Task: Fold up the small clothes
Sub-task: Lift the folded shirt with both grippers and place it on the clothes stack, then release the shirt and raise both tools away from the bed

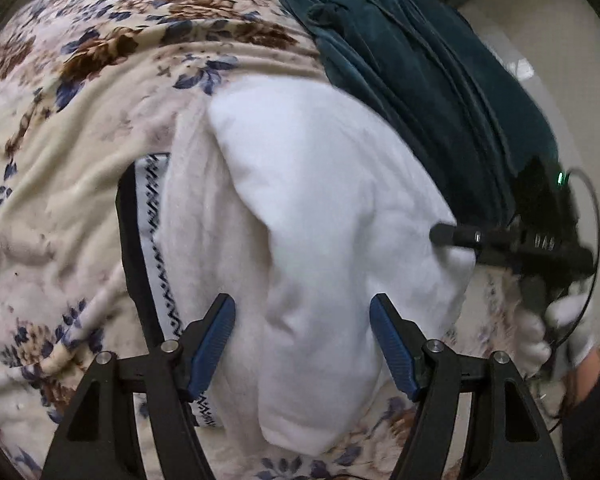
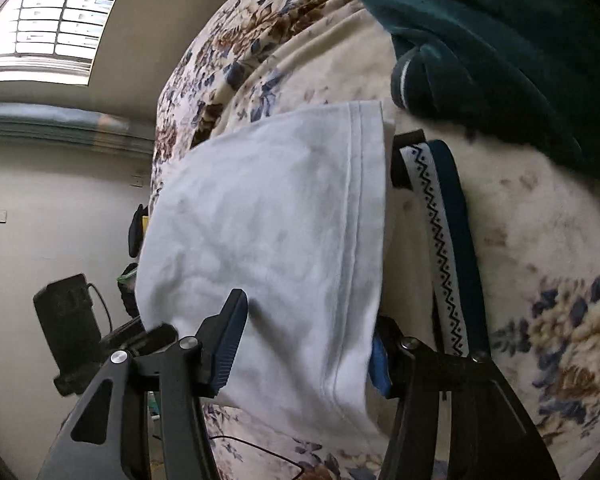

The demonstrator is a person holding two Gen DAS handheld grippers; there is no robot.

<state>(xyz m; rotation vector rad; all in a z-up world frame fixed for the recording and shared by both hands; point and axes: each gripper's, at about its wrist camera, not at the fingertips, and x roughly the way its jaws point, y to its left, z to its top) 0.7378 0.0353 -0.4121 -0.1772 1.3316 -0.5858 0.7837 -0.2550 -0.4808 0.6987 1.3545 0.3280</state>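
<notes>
A white garment [image 1: 320,220] lies folded on a floral blanket [image 1: 80,140]. A patterned band with a black zigzag and a dark edge [image 1: 156,240] shows along its left side. My left gripper [image 1: 302,340] is open, its blue pads on either side of the white cloth's near end. My right gripper [image 1: 444,236] shows at the cloth's right edge in the left wrist view. In the right wrist view the right gripper [image 2: 304,340] is open and straddles the white garment [image 2: 268,232]; the right pad is partly hidden by cloth. The zigzag band [image 2: 440,248] lies just to the right.
A dark teal garment [image 1: 420,60] lies heaped at the far side of the bed, also in the right wrist view [image 2: 500,40]. The bed edge, a pale wall [image 2: 40,200] and a window [image 2: 48,16] are to the left. A gloved hand [image 1: 560,332] holds the right gripper.
</notes>
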